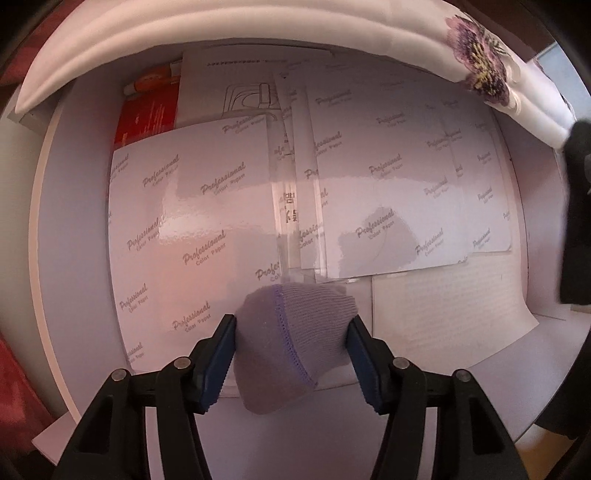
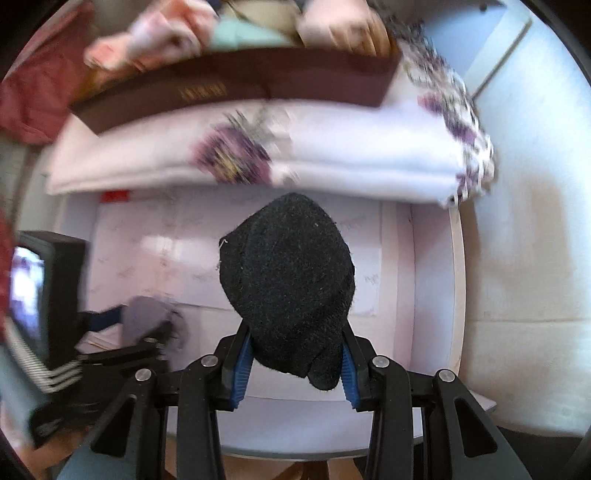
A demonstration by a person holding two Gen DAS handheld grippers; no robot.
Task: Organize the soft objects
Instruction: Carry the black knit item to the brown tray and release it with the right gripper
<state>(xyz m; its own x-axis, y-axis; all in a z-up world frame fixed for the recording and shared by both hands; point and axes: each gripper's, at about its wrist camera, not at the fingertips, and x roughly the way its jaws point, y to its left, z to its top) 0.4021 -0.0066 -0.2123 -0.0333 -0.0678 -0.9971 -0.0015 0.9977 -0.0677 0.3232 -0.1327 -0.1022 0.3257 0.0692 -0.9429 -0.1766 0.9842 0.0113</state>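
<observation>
My left gripper (image 1: 291,350) is shut on a light purple knitted sock (image 1: 295,343), held above sheets of glossy paper. It also shows at the left of the right wrist view (image 2: 147,325). My right gripper (image 2: 295,365) is shut on a black sock (image 2: 288,284), bunched up and sticking forward; the black sock also shows at the right edge of the left wrist view (image 1: 576,206). A folded white cloth with purple flowers (image 2: 332,162) lies beyond both grippers; it also shows in the left wrist view (image 1: 476,55).
White sheets printed "Professional Color Paper" (image 1: 207,206) cover the white surface (image 1: 74,229), with a red packet (image 1: 147,114) behind. A brown box (image 2: 236,88) holding pink and green soft items (image 2: 177,29) sits on the folded cloth. A white wall (image 2: 524,221) stands at right.
</observation>
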